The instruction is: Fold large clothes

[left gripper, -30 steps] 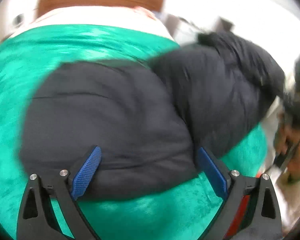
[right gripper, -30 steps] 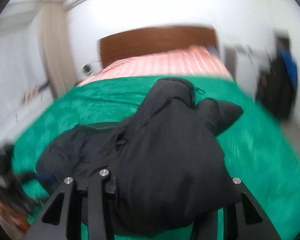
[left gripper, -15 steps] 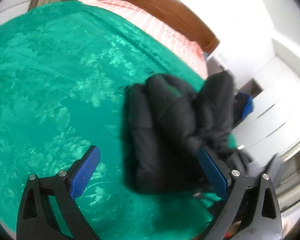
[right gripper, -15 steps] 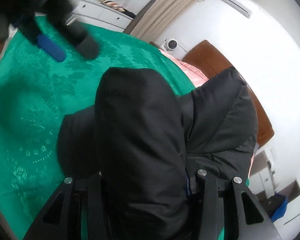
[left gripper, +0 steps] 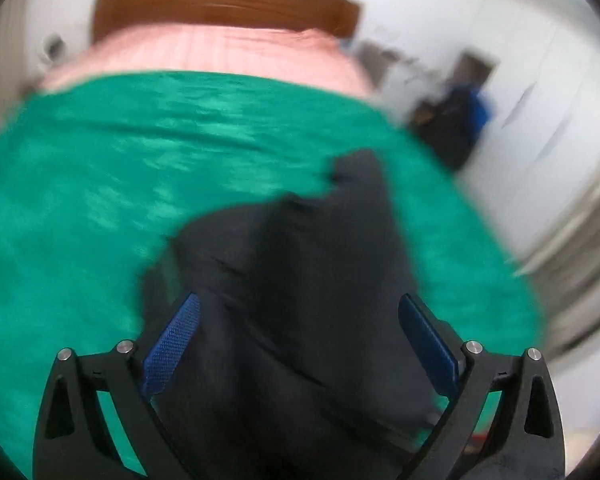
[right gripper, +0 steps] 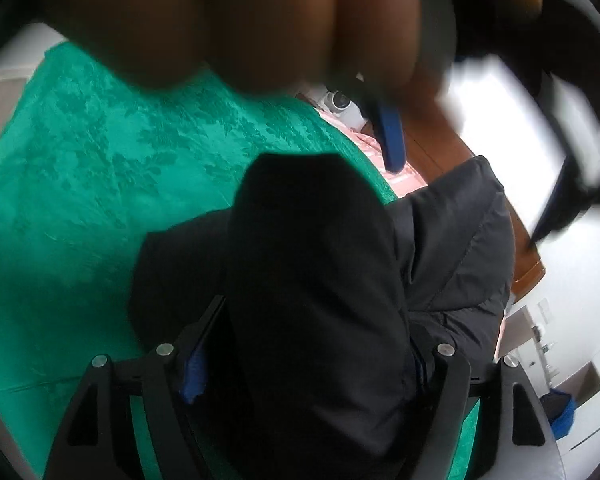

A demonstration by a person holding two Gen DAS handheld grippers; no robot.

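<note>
- Fingers first: the right gripper (right gripper: 312,356) has just been opening, its jaws now standing fairly wide with a thick fold of the black puffer jacket (right gripper: 312,280) between them, and whether the pads press on it I cannot tell, as the cloth hides them.
- Over on the left gripper (left gripper: 300,344), the jaws stand wide, blue pads (left gripper: 172,344) well clear on both sides, the jacket bulging up between them but unclamped.
- Biggest thing in the room: the bed, with its green bedspread (left gripper: 100,184) filling the near and left of both views, and pink sheet (left gripper: 220,52) and a wooden headboard (left gripper: 220,4) at the far end.
- On that spread, near the right edge, sits the jacket, bundled into a puffy heap.
- Handling, by my reckoning: light, soft, springy and a bit slippery, so the padding will push back; pinch a seam, hem or cuff and not the fat middle.
- Left wrist view alone shows the whole bed and a dark bag (left gripper: 452,120) far right, though blurred.
- Right wrist view alone catches the person's hand (right gripper: 260,20) looming close overhead, the quilted stitching, and a white device (right gripper: 340,104) beside the headboard.
</note>
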